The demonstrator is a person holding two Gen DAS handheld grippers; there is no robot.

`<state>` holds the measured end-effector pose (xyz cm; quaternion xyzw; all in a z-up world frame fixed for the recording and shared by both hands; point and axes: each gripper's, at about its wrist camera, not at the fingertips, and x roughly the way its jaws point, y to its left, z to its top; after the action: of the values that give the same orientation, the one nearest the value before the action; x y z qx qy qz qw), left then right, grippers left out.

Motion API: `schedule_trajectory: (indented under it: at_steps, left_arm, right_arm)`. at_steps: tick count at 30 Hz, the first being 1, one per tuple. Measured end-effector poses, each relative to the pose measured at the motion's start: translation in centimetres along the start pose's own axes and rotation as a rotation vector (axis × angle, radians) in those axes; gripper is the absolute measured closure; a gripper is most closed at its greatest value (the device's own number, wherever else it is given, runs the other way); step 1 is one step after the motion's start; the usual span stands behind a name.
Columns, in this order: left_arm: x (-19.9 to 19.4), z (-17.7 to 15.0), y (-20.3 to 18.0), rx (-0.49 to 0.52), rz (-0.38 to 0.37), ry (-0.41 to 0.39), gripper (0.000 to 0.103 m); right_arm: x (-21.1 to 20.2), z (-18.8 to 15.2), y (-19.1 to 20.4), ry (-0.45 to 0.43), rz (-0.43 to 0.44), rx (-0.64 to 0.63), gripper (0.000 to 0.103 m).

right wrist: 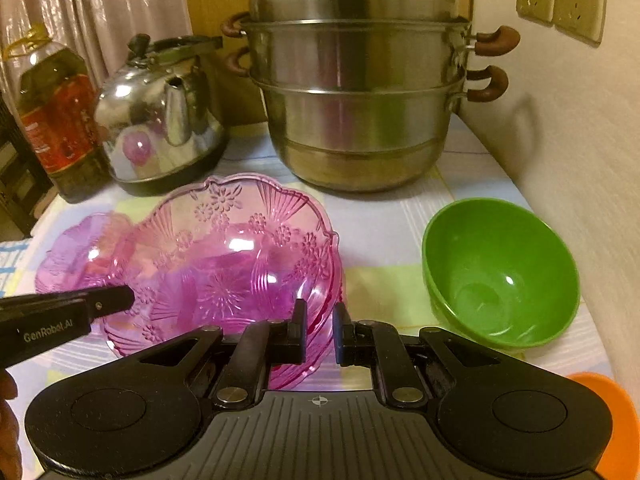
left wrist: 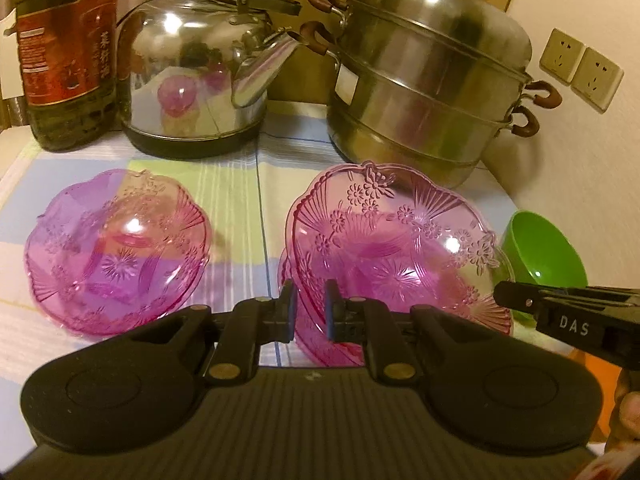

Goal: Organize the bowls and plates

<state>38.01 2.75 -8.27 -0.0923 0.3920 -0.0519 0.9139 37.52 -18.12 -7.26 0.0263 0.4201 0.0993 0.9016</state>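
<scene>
Pink glass plate (left wrist: 392,248) tilted, held above tabletop (left wrist: 236,184); left hand-held gripper (left wrist: 310,312) clamps near rim, right hand-held gripper (right wrist: 320,332) clamps same plate's rim. Left view shows second pink plate (left wrist: 116,252) whole; right view shows green bowl (right wrist: 500,268) whole, orange edge (right wrist: 600,412). Both angled downward.
</scene>
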Motion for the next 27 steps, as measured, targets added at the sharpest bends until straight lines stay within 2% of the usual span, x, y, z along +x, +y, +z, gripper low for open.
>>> schedule_trajectory:
  at_steps: [10, 19, 23, 24, 25, 26, 27]
  left_arm:
    - [2.5, -0.4, 0.1, 0.007, 0.023, 0.051, 0.091]
    - [3.2, -0.8, -0.4, 0.039, 0.044, 0.057, 0.090]
    - [3.5, -0.9, -0.6, 0.056, 0.079, 0.059, 0.088]
    - [3.6, -1.0, -0.5, 0.051, 0.078, 0.062, 0.081]
    - [3.6, -1.0, -0.4, 0.046, 0.073, 0.063, 0.077]
    - [3.6, -1.1, -0.3, 0.040, 0.068, 0.063, 0.076]
    - [3.6, -1.0, -0.2, 0.036, 0.067, 0.062, 0.076]
  right_arm:
    - [3.5, -0.1, 0.0, 0.076, -0.023, -0.043, 0.090]
    - [4.1, 0.1, 0.1, 0.101, -0.035, -0.075, 0.089]
    - [4.6, 0.1, 0.4, 0.111, -0.021, -0.087, 0.089]
    - [4.7, 0.1, 0.4, 0.114, -0.010, -0.091, 0.087]
    - [4.8, 0.1, 0.4, 0.114, -0.008, -0.089, 0.081]
    - [4.8, 0.1, 0.3, 0.106, -0.010, -0.085, 0.077]
    - [4.6, 0.1, 0.2, 0.093, -0.010, -0.081, 0.068]
